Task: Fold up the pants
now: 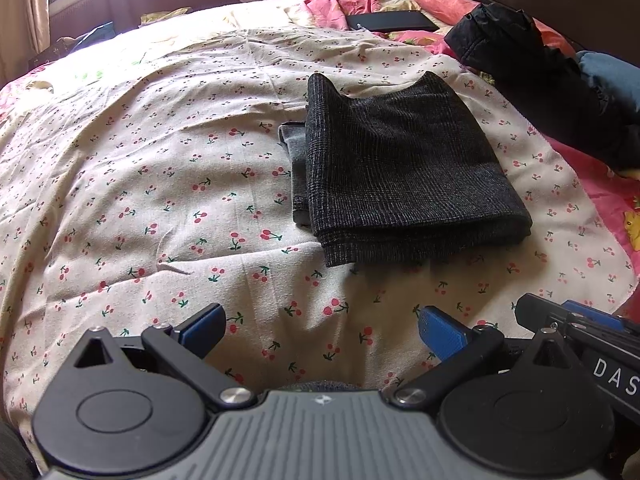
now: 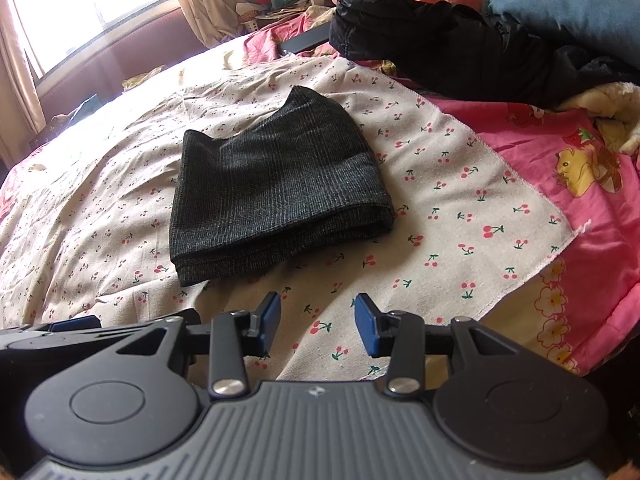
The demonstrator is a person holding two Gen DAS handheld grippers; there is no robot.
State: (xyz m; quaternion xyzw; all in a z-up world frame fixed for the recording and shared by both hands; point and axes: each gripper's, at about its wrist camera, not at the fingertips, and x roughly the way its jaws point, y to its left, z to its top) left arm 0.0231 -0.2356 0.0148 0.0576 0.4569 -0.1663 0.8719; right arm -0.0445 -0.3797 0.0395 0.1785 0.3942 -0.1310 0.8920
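Observation:
The dark grey checked pants point(image 1: 400, 168) lie folded into a compact rectangle on the cherry-print sheet point(image 1: 140, 168). A lighter grey inner layer sticks out at their left edge. They also show in the right wrist view point(image 2: 272, 196). My left gripper point(image 1: 320, 328) is open and empty, held above the sheet in front of the pants. My right gripper point(image 2: 316, 322) is open and empty, also short of the pants' near edge. The right gripper's body shows at the left wrist view's right edge point(image 1: 580, 328).
A black jacket point(image 1: 532, 64) and a blue garment point(image 2: 560, 8) lie piled at the right. A pink cartoon-print blanket point(image 2: 568, 176) lies under the sheet's right edge. A dark flat item point(image 1: 390, 21) lies at the far side. A window and curtains stand behind.

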